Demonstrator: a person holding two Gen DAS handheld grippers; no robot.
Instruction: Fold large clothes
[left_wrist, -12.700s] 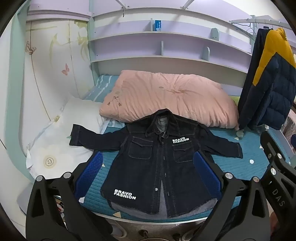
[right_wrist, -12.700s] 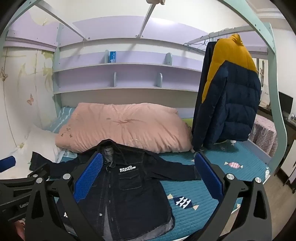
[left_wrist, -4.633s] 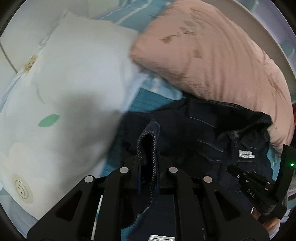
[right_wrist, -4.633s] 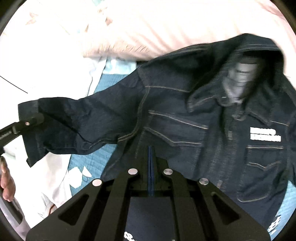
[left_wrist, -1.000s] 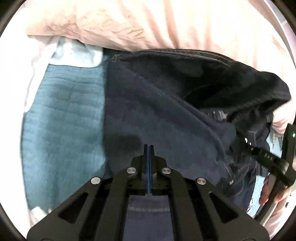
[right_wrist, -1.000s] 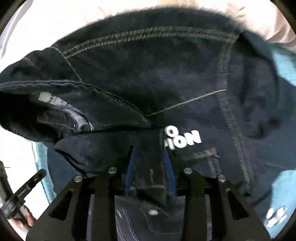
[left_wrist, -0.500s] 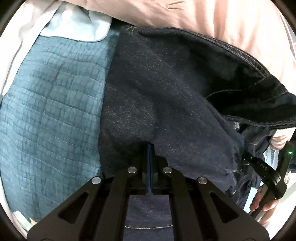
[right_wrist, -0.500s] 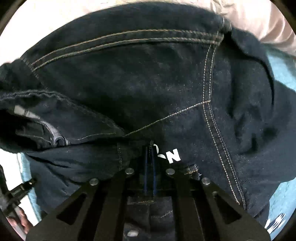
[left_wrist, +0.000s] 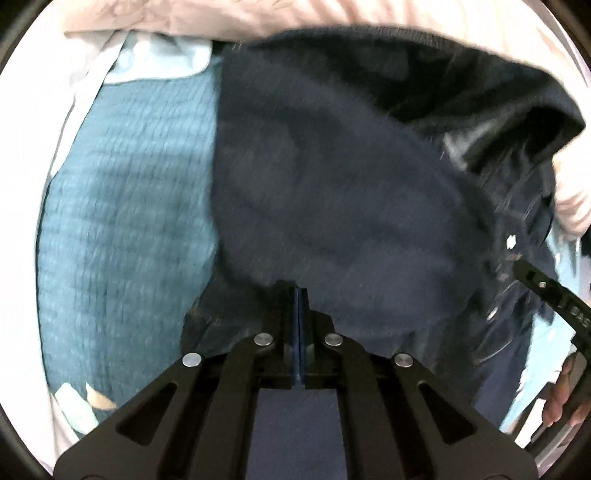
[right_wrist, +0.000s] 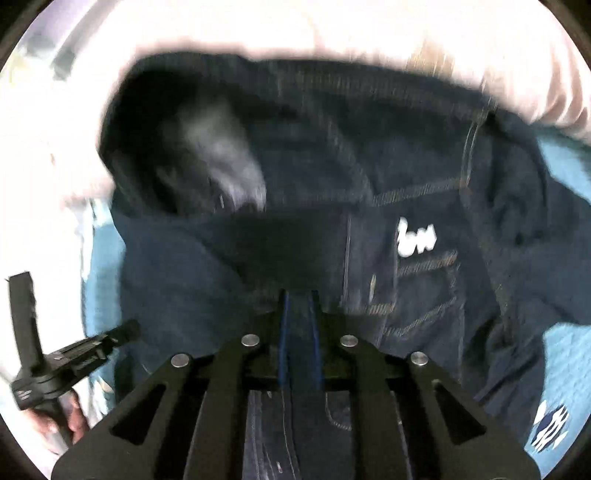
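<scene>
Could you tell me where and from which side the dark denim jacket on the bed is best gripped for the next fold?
Probably by a stitched edge rather than mid-panel. The denim jacket lies bunched on the teal bedspread, so come from above and pinch a seam near the chest pocket, where the cloth is doubled and the fingers can bite.

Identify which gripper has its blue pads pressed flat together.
The left gripper: its pads meet edge to edge, while the right gripper shows a gap holding dark jacket fabric.
</scene>
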